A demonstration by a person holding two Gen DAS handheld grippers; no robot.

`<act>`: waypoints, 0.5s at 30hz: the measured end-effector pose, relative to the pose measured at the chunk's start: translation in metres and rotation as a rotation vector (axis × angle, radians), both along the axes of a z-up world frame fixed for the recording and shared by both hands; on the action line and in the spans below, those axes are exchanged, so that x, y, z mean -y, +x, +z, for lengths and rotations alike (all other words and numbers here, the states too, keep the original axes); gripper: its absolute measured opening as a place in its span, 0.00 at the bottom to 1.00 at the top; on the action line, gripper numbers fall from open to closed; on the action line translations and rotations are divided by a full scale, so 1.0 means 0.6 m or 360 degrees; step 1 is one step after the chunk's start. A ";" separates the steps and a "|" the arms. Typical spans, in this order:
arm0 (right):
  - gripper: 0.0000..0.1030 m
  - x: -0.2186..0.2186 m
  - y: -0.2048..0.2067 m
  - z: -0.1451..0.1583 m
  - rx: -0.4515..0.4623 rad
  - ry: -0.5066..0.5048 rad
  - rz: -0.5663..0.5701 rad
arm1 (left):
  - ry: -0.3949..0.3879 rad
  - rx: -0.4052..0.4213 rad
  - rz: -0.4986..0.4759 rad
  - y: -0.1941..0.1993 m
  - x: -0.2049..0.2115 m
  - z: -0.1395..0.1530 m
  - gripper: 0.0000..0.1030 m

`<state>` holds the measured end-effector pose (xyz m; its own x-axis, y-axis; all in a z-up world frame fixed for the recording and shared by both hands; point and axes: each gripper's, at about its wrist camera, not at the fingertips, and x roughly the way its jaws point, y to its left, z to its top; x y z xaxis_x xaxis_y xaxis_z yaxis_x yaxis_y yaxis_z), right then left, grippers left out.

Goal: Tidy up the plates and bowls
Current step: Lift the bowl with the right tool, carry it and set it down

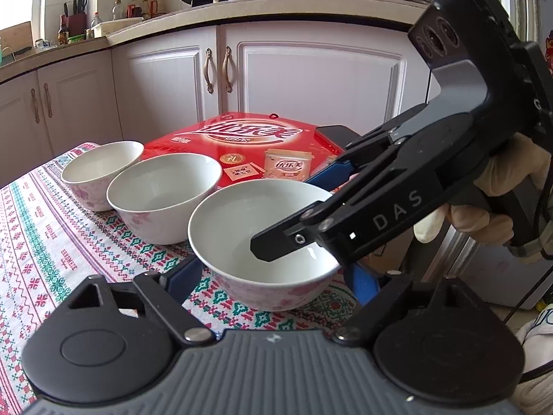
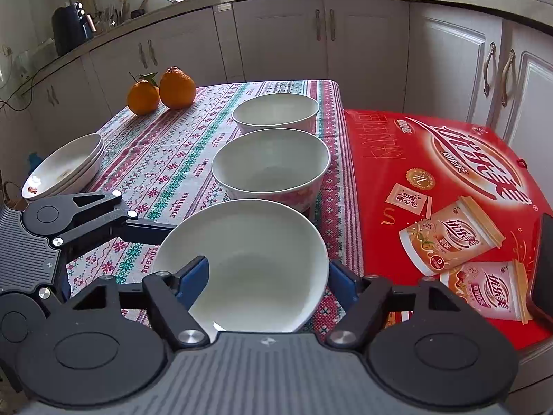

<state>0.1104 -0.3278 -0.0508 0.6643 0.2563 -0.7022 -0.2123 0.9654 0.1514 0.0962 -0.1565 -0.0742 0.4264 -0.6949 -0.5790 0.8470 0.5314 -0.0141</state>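
Three white bowls with pink flower patterns stand in a row on the patterned tablecloth: near bowl, middle bowl, far bowl. My left gripper is open, its blue pads on either side of the near bowl. My right gripper is open too, one finger reaching over the rim inside the near bowl, the other outside it. A stack of white plates sits at the table's left edge.
A large red gift box lies right of the bowls. Two oranges sit at the table's far left corner. White kitchen cabinets and a counter stand behind the table.
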 end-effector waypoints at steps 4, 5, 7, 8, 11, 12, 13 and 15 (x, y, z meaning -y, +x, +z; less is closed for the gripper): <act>0.74 0.009 0.005 0.001 -0.0025 0.0071 0.0003 | -0.0004 -0.0001 0.0001 0.000 0.000 -0.001 0.85; 0.74 0.009 0.005 0.001 -0.0029 0.0076 0.0006 | -0.0003 0.0000 0.0000 0.000 0.001 -0.001 0.85; 0.74 0.008 0.006 0.002 -0.0033 0.0069 0.0010 | -0.0003 0.0000 -0.0002 0.001 0.001 0.000 0.85; 0.74 0.006 0.005 0.003 -0.0035 0.0058 0.0011 | -0.0001 0.0001 -0.0003 0.002 0.001 0.000 0.85; 0.74 0.002 0.006 0.004 -0.0037 0.0032 0.0006 | 0.0000 0.0004 -0.0001 0.003 0.002 0.000 0.85; 0.74 0.001 0.006 0.004 -0.0036 0.0029 0.0006 | 0.0001 0.0008 0.0000 0.001 0.002 -0.001 0.85; 0.74 0.000 0.006 0.004 -0.0037 0.0027 0.0006 | -0.0001 0.0006 0.0001 0.001 0.001 -0.001 0.85; 0.74 -0.001 0.005 0.007 -0.0036 0.0032 0.0008 | -0.0002 0.0005 0.0006 0.000 -0.002 0.000 0.85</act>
